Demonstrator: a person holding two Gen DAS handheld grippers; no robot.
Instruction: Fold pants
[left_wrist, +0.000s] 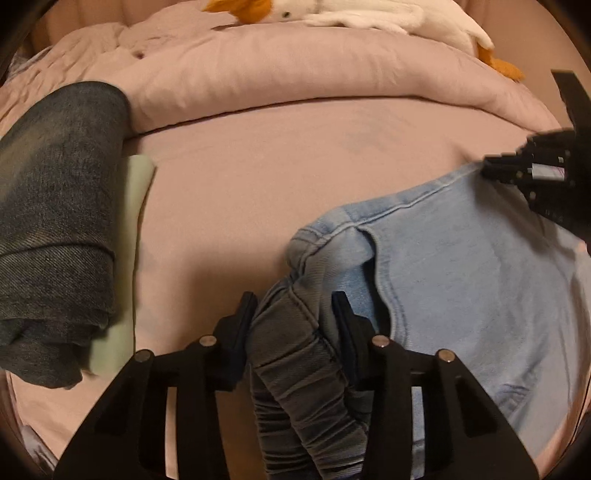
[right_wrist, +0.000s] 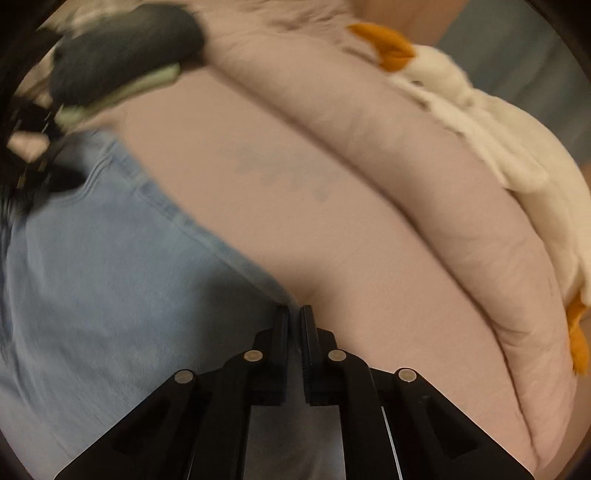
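Light blue jeans lie on the pink bed sheet, on the right of the left wrist view. Their grey gathered waistband is bunched between the fingers of my left gripper, which is shut on it. My right gripper grips the far seam edge of the same jeans. In the right wrist view the jeans fill the left side. There my right gripper is pinched shut on their edge. The left gripper shows blurred at the far left.
Folded dark jeans rest on a pale green cloth at the left. A rolled pink duvet runs along the back, with a white plush goose on it. The goose lies at the right in the right wrist view.
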